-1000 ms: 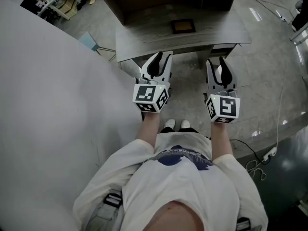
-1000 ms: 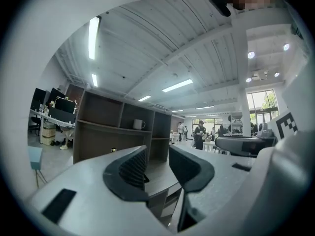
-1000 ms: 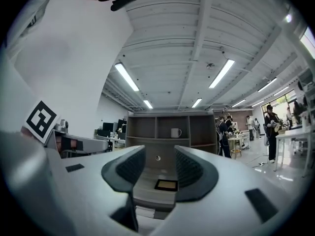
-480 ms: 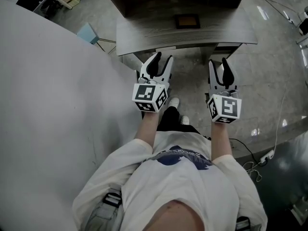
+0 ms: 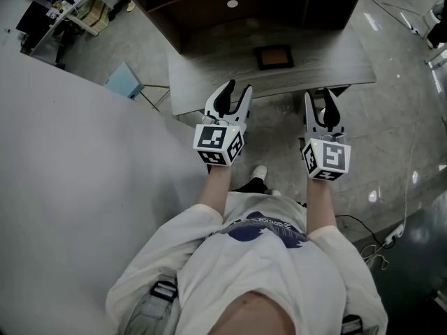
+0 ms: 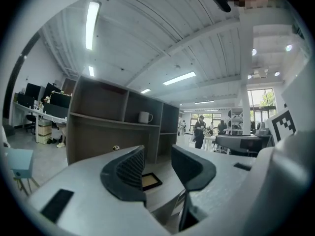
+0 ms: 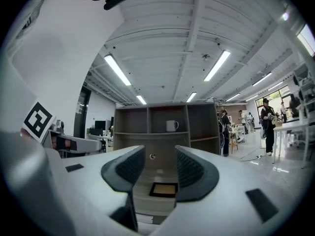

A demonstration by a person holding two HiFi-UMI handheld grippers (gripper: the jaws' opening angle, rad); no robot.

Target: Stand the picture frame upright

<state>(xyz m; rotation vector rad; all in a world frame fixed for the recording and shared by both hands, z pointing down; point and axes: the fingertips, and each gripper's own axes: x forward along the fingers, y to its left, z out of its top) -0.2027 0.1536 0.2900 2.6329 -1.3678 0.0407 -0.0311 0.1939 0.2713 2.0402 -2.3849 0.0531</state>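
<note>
Ahead, picture frame [image 5: 274, 56] flat on desk [image 5: 202, 82], beyond left claw [image 5: 237, 89], right claw [image 5: 318, 96].

left hand-held gripper [image 5: 237, 91], right hand-held gripper [image 5: 319, 98] advanced to desk [image 5: 202, 82] edge; left jaws wider

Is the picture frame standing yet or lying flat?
Lying flat: the picture frame rests face up on the desk.

The grey wooden tabletop [image 5: 202, 72] bears a picture frame [image 5: 274, 56] lying flat, just before the shelf unit [image 5: 202, 16].
</note>
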